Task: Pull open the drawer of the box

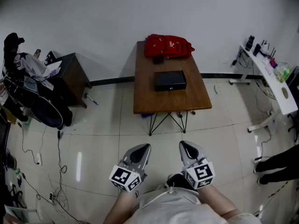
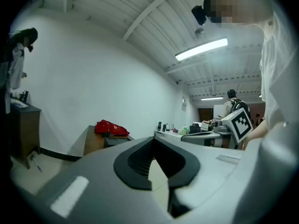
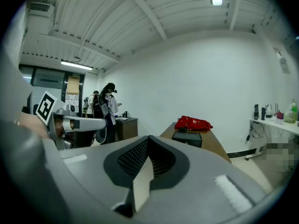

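A black box (image 1: 170,80) lies on the brown wooden table (image 1: 145,97), its front toward me, with a red bag (image 1: 168,45) behind it near the wall. In the left gripper view the box (image 2: 117,140) is far off; in the right gripper view the box (image 3: 187,138) sits in front of the red bag (image 3: 192,123). Both grippers hang low near my body, well short of the table. My left gripper (image 1: 145,147) and right gripper (image 1: 183,145) are shut with nothing between the jaws. The left gripper's (image 2: 153,143) and right gripper's (image 3: 148,139) tips meet.
A dark cabinet (image 1: 70,76) with clothes and bags (image 1: 28,87) stands at the left. Cables (image 1: 46,171) trail over the tiled floor. A white desk (image 1: 273,85) runs along the right wall, with a person's feet (image 1: 280,164) near it.
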The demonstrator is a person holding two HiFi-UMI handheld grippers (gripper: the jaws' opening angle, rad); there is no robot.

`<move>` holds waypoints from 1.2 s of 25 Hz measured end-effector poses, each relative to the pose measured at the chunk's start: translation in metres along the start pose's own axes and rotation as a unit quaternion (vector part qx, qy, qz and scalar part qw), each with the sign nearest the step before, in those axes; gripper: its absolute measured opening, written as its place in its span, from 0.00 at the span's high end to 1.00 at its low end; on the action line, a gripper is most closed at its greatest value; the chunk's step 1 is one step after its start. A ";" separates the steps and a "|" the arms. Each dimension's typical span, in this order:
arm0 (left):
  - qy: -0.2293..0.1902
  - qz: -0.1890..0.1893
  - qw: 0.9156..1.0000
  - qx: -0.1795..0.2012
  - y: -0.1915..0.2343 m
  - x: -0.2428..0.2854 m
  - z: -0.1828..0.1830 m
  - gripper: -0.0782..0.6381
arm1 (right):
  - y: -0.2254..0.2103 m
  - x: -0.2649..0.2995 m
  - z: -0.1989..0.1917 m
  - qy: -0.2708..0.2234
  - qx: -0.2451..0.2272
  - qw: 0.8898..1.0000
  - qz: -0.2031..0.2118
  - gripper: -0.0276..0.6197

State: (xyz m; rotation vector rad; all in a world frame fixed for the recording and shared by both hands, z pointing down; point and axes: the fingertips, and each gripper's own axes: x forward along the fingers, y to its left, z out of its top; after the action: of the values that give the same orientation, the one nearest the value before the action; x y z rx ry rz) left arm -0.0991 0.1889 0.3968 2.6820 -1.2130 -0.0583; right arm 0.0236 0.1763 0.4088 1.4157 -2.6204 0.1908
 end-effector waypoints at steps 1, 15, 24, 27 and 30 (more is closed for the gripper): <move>0.000 0.000 1.000 -0.001 0.002 0.002 -0.001 0.88 | -0.001 0.003 -0.001 0.002 -0.001 1.000 0.002 0.95; 0.010 0.017 1.000 0.013 0.075 0.097 0.001 0.88 | -0.074 0.103 0.005 0.001 -0.019 1.000 0.019 0.95; 0.018 0.033 0.999 -0.003 0.146 0.223 0.012 0.88 | -0.187 0.207 0.018 0.026 0.000 1.000 0.015 0.95; 0.016 0.035 0.999 -0.007 0.168 0.257 0.016 0.88 | -0.214 0.240 0.016 0.045 0.007 0.999 0.019 0.95; 0.022 0.038 0.999 -0.010 0.185 0.283 0.015 0.88 | -0.235 0.267 0.013 0.058 0.012 0.998 0.019 0.95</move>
State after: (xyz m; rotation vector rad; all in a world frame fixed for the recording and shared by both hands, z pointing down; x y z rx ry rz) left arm -0.0501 -0.1437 0.4313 2.6033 -1.2925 0.0011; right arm 0.0746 -0.1726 0.4577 1.3227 -2.5605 0.3010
